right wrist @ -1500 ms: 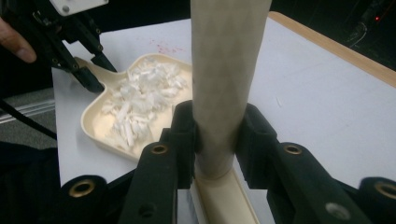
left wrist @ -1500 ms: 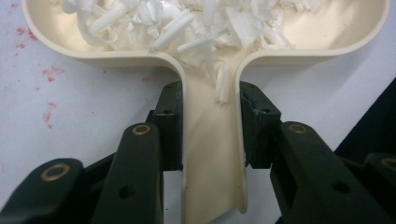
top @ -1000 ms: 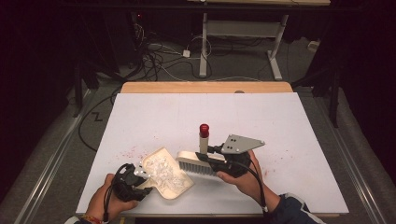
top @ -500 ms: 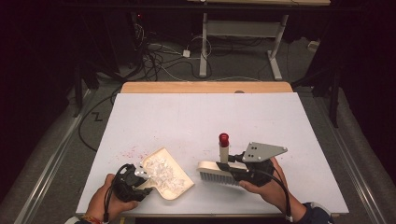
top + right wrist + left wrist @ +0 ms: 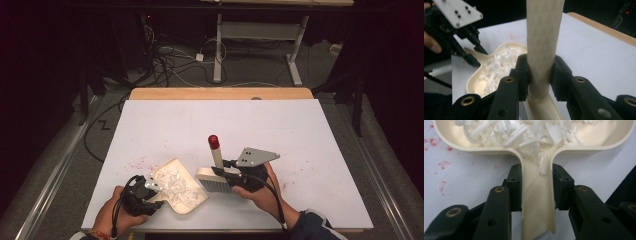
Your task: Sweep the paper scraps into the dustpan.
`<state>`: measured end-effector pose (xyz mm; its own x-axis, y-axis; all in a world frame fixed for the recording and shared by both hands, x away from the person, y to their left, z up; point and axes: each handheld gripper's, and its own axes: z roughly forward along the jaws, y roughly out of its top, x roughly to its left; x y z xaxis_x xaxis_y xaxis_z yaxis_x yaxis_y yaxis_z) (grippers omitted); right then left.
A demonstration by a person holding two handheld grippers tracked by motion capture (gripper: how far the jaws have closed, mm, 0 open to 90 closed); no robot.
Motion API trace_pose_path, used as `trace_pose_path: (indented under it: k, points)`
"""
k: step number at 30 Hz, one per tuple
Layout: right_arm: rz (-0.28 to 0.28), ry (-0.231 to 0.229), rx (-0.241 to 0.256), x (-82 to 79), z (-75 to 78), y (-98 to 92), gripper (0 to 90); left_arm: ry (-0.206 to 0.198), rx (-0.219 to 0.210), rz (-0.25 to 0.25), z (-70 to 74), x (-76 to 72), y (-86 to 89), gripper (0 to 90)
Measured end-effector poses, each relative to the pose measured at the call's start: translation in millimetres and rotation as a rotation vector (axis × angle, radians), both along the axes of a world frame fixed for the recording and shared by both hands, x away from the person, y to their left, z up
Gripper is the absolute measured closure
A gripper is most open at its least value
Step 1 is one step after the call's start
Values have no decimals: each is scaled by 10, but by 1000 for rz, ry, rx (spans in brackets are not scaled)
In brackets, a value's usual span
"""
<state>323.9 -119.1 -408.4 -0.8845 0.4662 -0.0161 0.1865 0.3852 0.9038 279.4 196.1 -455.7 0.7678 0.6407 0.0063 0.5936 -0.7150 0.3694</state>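
A cream plastic dustpan (image 5: 181, 191) heaped with white paper shreds (image 5: 524, 132) lies at the near left of the white table (image 5: 300, 130). The left gripper (image 5: 536, 187) clamps its handle. The right gripper (image 5: 539, 75) squeezes the cream, red-tipped handle of a hand brush (image 5: 216, 167), whose head rests just right of the pan. The bristles are hard to make out, and the handle's top is cut off in the right gripper view.
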Motion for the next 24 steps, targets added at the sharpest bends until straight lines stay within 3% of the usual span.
trace_pose_path:
  k: [5,12,14,17,19,24]
  points:
    - [19,-15,35,-4,72,72,716,2,2,-1,-9,4,1,634]
    - [1,-48,82,-57,215,-43,716,2,5,2,-9,-3,-5,634]
    - [-22,-61,69,-61,209,-52,716,1,7,3,-9,-5,-9,634]
    - [-44,-85,0,-81,147,-47,716,7,7,3,-6,-6,-8,634]
    - [-46,-73,-34,-83,78,-32,716,14,11,5,1,-7,-5,634]
    - [-22,-65,-46,-126,-8,72,716,28,9,16,27,-26,5,634]
